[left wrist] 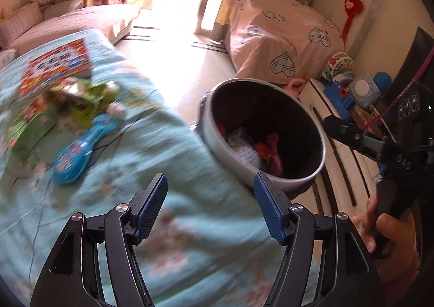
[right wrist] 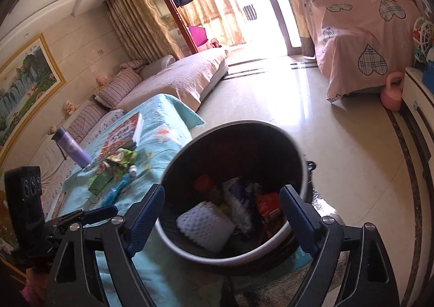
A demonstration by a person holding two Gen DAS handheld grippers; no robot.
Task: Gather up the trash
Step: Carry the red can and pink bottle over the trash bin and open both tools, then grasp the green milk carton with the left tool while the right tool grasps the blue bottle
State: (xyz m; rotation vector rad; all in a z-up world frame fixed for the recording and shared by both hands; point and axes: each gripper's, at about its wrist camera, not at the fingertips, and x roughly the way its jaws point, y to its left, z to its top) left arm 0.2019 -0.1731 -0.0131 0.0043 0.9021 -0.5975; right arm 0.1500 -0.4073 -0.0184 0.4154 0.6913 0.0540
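My left gripper [left wrist: 210,208] hangs with its jaws apart and nothing between them, over the turquoise bedspread [left wrist: 162,171]. The trash bin [left wrist: 260,133] sits just right of the bedspread's edge, wrappers inside. Left of the bin, on the bedspread, lie a blue packet [left wrist: 81,149], green wrappers [left wrist: 84,101] and a book [left wrist: 58,65].

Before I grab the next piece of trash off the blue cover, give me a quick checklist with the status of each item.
1. Left gripper jaws open, nothing between them: ok.
2. Right gripper jaws open and empty: ok.
3. Trash bin beside the cover, mouth unobstructed: ok.
4. Room left in the bin: ok.
5. Trash left on the blue cover, green wrappers: not ok.
6. Purple bottle clear of the wrappers: ok.
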